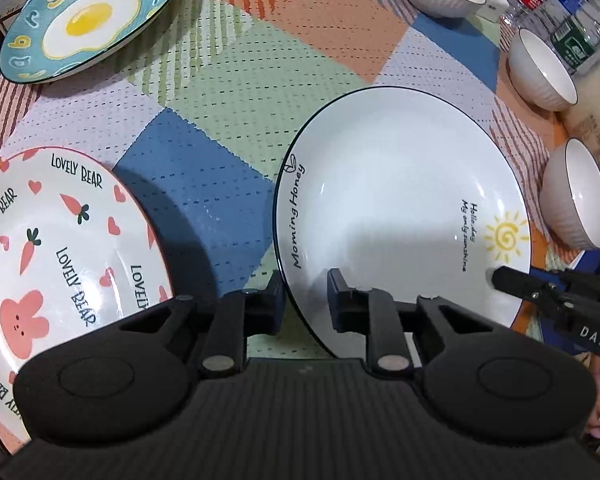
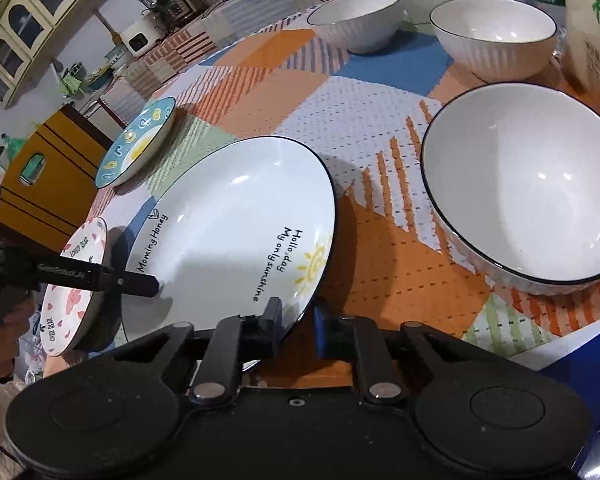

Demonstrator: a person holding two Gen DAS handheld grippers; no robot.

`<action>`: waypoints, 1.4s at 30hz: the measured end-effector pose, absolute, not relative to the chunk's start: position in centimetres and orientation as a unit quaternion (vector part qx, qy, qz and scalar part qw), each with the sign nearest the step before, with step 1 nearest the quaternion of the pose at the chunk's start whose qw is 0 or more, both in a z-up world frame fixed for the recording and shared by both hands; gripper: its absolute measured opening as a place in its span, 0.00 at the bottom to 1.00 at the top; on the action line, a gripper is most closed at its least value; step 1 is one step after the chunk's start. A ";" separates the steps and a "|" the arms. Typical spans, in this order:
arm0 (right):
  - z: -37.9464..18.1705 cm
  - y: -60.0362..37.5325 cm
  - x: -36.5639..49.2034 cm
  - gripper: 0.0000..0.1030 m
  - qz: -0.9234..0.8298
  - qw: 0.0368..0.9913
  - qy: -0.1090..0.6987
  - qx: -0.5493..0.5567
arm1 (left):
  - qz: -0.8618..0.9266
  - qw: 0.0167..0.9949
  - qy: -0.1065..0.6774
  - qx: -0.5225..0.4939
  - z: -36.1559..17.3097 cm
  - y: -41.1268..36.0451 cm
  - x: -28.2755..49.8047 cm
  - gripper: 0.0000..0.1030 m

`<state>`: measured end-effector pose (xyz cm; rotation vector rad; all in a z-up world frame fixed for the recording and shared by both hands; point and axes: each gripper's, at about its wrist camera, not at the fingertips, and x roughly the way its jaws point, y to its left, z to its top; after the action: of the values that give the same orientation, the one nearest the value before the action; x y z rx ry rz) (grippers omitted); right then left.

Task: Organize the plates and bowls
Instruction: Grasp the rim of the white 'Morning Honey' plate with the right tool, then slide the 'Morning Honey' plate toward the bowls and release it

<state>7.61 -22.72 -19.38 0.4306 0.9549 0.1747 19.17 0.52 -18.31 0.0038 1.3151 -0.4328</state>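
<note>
Spread across everything, a patchwork tablecloth in orange, blue, green and lilac. On it, near the front edge, a white plate with a dark rim, a yellow sun and the words "Morning Honey". Gripped on both sides: left gripper astride the plate's near-left rim, one finger outside the rim and one over the inside, closed against it as far as can be told; right gripper likewise straddling the rim by the sun, one finger on each side, narrow gap. To the left of the white plate, apart from it, a pink bear plate with carrots, hearts and "LOVELY BEAR". Further back left, a teal egg plate with yellow letters. Along the right side, three white ribbed bowls: nearest bowl, middle bowl, far bowl, each standing upright and apart. Behind the bowls, clear water bottles.
</note>
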 end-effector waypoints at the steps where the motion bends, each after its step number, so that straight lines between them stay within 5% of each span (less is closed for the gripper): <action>1: -19.4 -22.7 7.7 0.18 0.081 0.863 0.454 0.206 | -0.199 0.770 0.606 -0.002 -18.4 0.6 19.2 0.20; 23: -18.4 -22.5 8.3 0.20 0.116 0.890 0.411 0.160 | -0.186 0.821 0.540 0.006 -16.0 1.0 17.6 0.21; 42: -14.6 -22.5 20.5 0.20 0.130 0.896 0.415 0.093 | -0.152 0.823 0.544 -0.055 -16.0 1.5 26.6 0.21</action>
<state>20.48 -22.54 -14.57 0.1925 0.8591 0.2695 26.63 1.45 -16.02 -0.1174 1.1577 -0.3238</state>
